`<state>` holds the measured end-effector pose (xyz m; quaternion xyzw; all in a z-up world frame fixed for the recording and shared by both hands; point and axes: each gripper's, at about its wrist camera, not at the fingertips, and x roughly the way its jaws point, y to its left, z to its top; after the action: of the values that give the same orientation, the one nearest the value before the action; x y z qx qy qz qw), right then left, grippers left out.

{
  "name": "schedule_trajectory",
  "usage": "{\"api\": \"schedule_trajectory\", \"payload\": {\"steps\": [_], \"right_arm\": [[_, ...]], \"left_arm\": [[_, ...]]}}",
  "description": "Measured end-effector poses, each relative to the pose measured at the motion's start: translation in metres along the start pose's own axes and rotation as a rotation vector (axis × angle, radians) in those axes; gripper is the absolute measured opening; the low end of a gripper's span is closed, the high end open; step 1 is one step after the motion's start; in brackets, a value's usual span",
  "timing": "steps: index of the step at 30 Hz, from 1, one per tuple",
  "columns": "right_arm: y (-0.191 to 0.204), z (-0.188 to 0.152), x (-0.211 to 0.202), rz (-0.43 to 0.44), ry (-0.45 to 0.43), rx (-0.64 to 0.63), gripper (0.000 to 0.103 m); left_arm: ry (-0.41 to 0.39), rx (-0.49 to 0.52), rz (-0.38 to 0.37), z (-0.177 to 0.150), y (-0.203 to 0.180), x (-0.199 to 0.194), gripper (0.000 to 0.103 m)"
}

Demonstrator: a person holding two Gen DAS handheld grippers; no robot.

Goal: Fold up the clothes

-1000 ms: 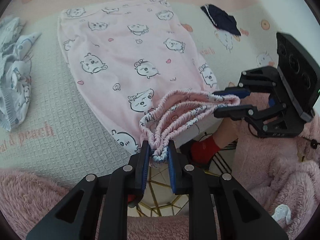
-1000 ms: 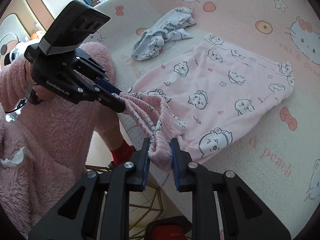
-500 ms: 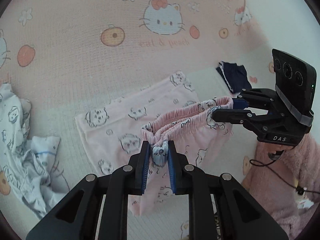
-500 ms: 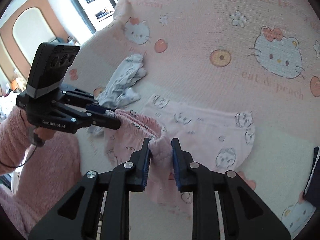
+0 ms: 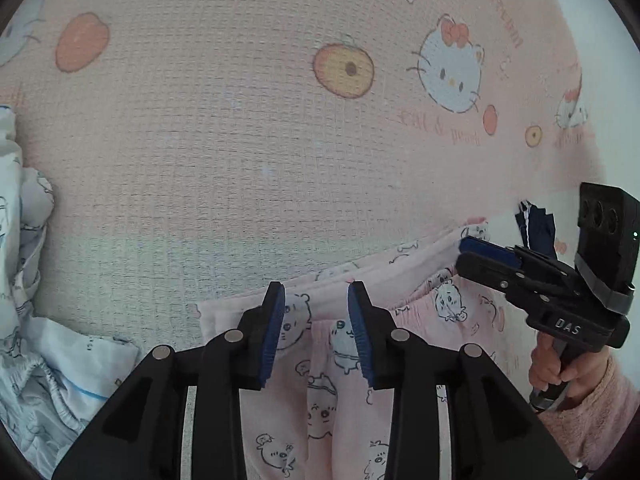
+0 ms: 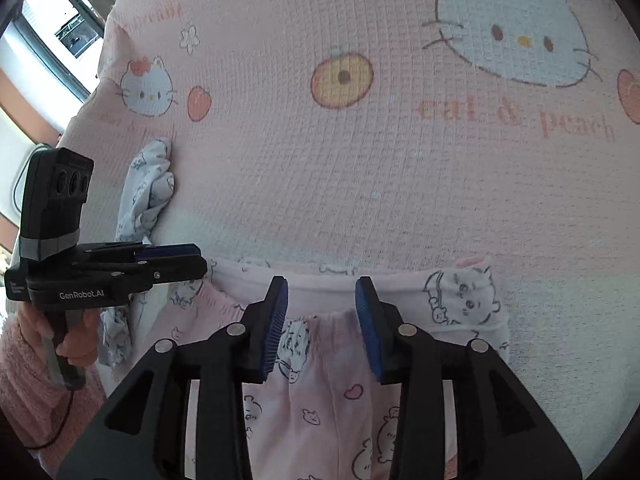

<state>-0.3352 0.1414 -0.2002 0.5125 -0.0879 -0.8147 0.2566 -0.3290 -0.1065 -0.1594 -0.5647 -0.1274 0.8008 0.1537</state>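
Observation:
The pink cartoon-print pants lie folded over on the bed cover, waistband end laid on top near the far edge. My left gripper hovers over the fold's left part; its jaws are opening and the blue pads do not press the cloth. My right gripper stands over the elastic waistband, jaws opening too, cloth lying flat below the gap. Each gripper shows in the other's view: the right gripper at the right, the left gripper at the left.
A pink bed cover with cat and peach prints spreads beyond the pants. A crumpled white printed garment lies to the left. A dark navy garment lies at the right. Pink fluffy sleeves flank the grippers.
Both grippers carried the waistband forward over the pants and lowered it onto the far end. Their jaws, shut on the gathered waistband before, now stand apart with the cloth released.

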Motion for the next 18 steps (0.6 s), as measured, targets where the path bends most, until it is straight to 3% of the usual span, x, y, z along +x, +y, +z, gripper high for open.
{"api": "schedule_trajectory", "payload": {"steps": [3,5,6,7,8,9,10,12,15,18], "right_arm": [[0.006,-0.002,-0.014,0.034,0.021,-0.020,0.047],[0.011,-0.010,-0.015,0.041,0.062,-0.061,0.048],[0.013,-0.014,-0.008,0.011,0.089,-0.097,0.048],[0.015,-0.018,-0.002,-0.020,0.116,-0.133,0.048],[0.015,-0.021,0.007,-0.051,0.142,-0.159,0.047],[0.015,-0.025,0.015,-0.081,0.166,-0.185,0.031],[0.013,-0.026,0.019,-0.098,0.165,-0.193,0.022],[0.015,-0.023,0.014,-0.078,0.129,-0.187,0.013],[0.023,-0.013,-0.002,-0.071,0.035,-0.213,0.011],[0.028,0.001,-0.001,-0.087,-0.006,-0.215,0.013]], "left_arm": [[0.021,0.028,-0.027,-0.012,-0.008,-0.003,0.040],[0.034,0.059,-0.053,-0.022,-0.016,-0.003,0.043],[0.053,0.077,-0.032,-0.026,-0.020,0.003,0.043],[0.083,0.097,-0.013,-0.030,-0.023,0.010,0.042],[0.111,0.108,-0.001,-0.033,-0.025,0.018,0.024],[0.125,0.108,0.014,-0.035,-0.027,0.024,0.015],[0.117,0.108,0.021,-0.036,-0.029,0.024,0.014],[0.069,0.114,0.018,-0.034,-0.033,0.013,0.010],[-0.012,0.104,0.014,-0.027,-0.035,-0.009,0.009],[0.009,0.084,0.054,-0.022,-0.027,0.003,0.009]]}}
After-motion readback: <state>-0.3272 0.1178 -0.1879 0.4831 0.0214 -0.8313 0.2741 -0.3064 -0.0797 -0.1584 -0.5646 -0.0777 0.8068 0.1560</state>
